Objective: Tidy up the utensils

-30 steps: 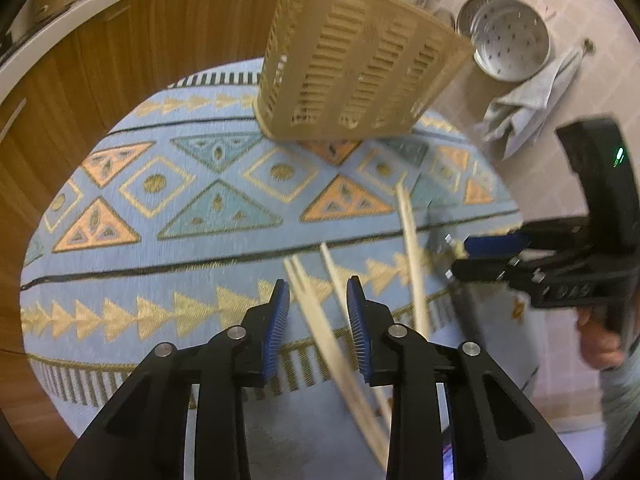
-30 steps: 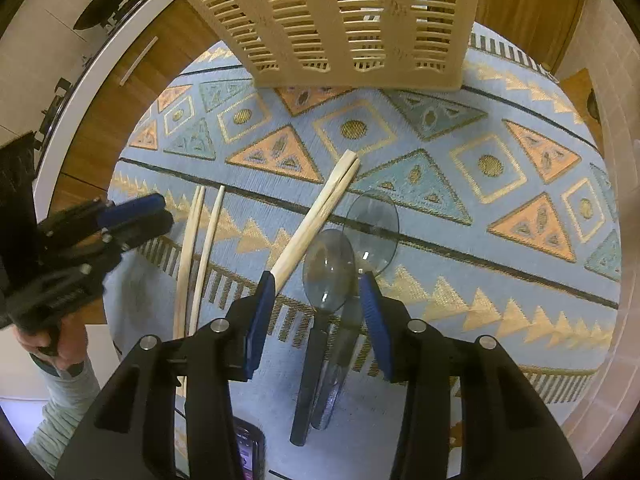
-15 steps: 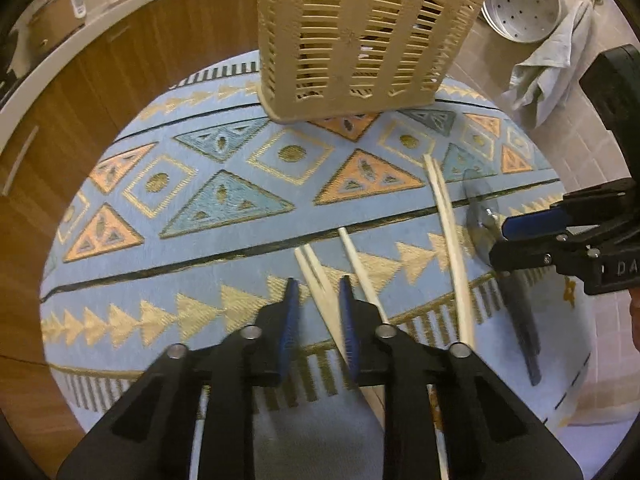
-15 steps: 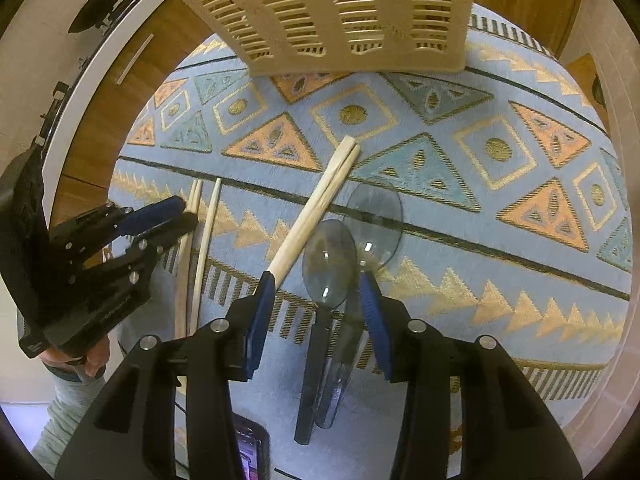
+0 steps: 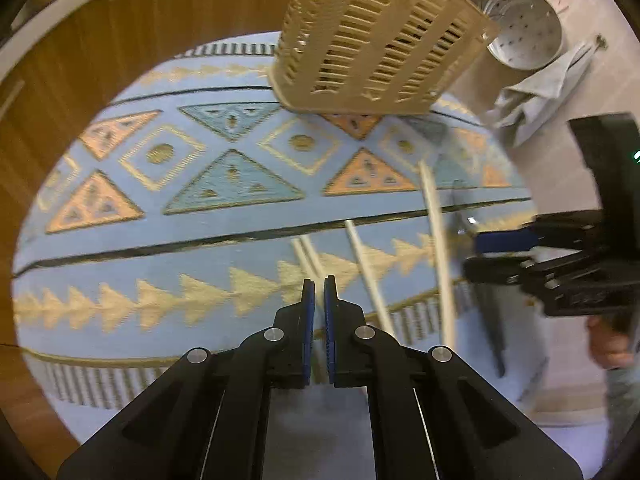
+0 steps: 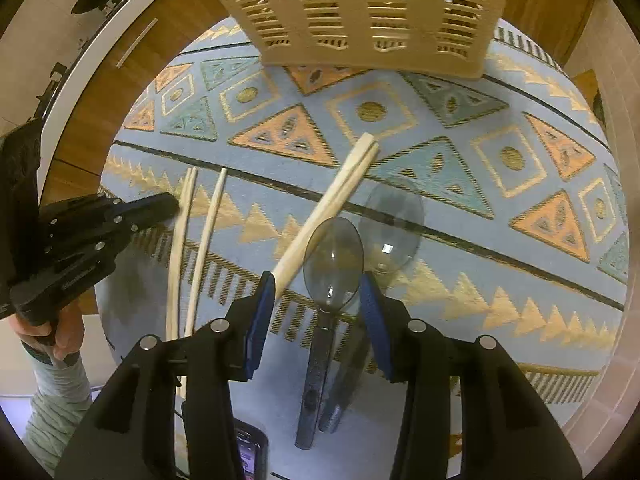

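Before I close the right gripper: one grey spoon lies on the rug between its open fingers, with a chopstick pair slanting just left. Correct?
Not one spoon: two grey spoons, side by side, lie on the rug between the open fingers of the right gripper, as the right wrist view shows. The chopstick pair does slant just left of them.
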{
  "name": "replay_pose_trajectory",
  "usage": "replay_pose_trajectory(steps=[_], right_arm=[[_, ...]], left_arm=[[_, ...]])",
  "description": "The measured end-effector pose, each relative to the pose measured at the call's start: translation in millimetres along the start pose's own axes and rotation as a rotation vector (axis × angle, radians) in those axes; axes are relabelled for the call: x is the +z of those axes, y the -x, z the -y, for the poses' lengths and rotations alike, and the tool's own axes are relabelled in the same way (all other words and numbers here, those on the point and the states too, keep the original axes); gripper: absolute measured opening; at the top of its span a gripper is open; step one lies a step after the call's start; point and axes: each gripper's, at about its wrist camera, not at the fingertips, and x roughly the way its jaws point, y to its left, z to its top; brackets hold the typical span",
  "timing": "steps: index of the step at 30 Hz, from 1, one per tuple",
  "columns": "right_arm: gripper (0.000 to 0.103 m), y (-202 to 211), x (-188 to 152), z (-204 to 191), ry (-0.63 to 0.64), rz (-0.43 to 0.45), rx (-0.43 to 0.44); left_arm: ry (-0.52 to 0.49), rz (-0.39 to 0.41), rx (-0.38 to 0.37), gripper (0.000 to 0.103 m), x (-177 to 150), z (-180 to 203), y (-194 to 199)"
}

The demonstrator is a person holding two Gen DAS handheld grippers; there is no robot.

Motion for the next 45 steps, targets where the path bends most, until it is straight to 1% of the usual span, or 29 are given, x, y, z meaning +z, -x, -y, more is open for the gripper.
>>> replay_pose_trajectory(steps=[2,3,6,10,13,14,16,19,24,26,29,30,31,32,34,36,38,39,42,43,44,45], right_arm=[[0.041,-4,0,-1,0.003,-0.006,-0.013],[0.039,-6,1,-2,0.007,-0.007,-0.025],[0.037,-8,1,-7,0.032,0.005,-0.064],[0.037,-11,-1,-15,0.075,0.004,-0.119],[0.037,-12,2,-15,0.081,-0.006,-0.128],[0.037,-13,3,-15,0.081,-0.010,-0.129],[0.037,-13,3,-14,0.091,-0.019,-0.128],[0.037,-13,2,-12,0.104,-0.024,-0.128],[0.037,-11,1,-3,0.106,-0.028,-0.116],[0.037,-10,1,-1,0.120,-0.041,-0.139],[0.037,-17,6,-16,0.147,-0.057,-0.187],[0.037,-17,7,-18,0.151,-0.057,-0.202],[0.035,-17,7,-21,0.156,-0.054,-0.214],[0.029,-18,7,-24,0.161,-0.051,-0.216],[0.029,-18,8,-25,0.161,-0.045,-0.210],[0.028,-14,8,-22,0.165,-0.017,-0.201],[0.028,-3,4,-19,0.170,0.021,-0.186],[0.028,5,1,-19,0.174,0.051,-0.167],[0.028,33,-4,-19,0.189,0.151,-0.124],[0.028,45,-7,-21,0.201,0.200,-0.113],[0.028,54,-10,-23,0.206,0.234,-0.107],[0.028,63,-12,-26,0.211,0.266,-0.099]], left_arm=[[-0.001,0.007,0.009,0.004,-1,1,1],[-0.004,0.007,0.012,0.004,-1,2,1],[-0.011,-0.003,0.029,0.004,-1,1,-1],[-0.023,-0.027,0.048,0.009,3,7,-5],[-0.034,-0.057,0.068,0.013,10,13,-11],[-0.045,-0.066,0.085,0.014,12,16,-12],[-0.082,-0.091,0.115,0.020,14,25,-15],[-0.119,-0.117,0.156,0.021,15,32,-17],[-0.147,-0.145,0.198,0.021,21,36,-22],[-0.166,-0.161,0.220,0.023,24,43,-27],[-0.196,-0.175,0.252,0.023,26,51,-33],[-0.208,-0.171,0.275,0.021,26,55,-35],[-0.213,-0.163,0.294,0.017,25,56,-35],[-0.218,-0.151,0.304,0.016,24,58,-35],[-0.209,-0.122,0.313,0.012,23,64,-37],[-0.196,-0.093,0.306,0.010,21,62,-34],[-0.161,-0.030,0.260,0.009,21,58,-24],[-0.152,-0.003,0.250,0.009,20,55,-19],[-0.111,0.115,0.177,0.009,22,51,8],[-0.103,0.162,0.157,0.009,23,52,19],[-0.098,0.195,0.148,0.009,23,53,26],[-0.095,0.248,0.129,0.009,24,55,38]])
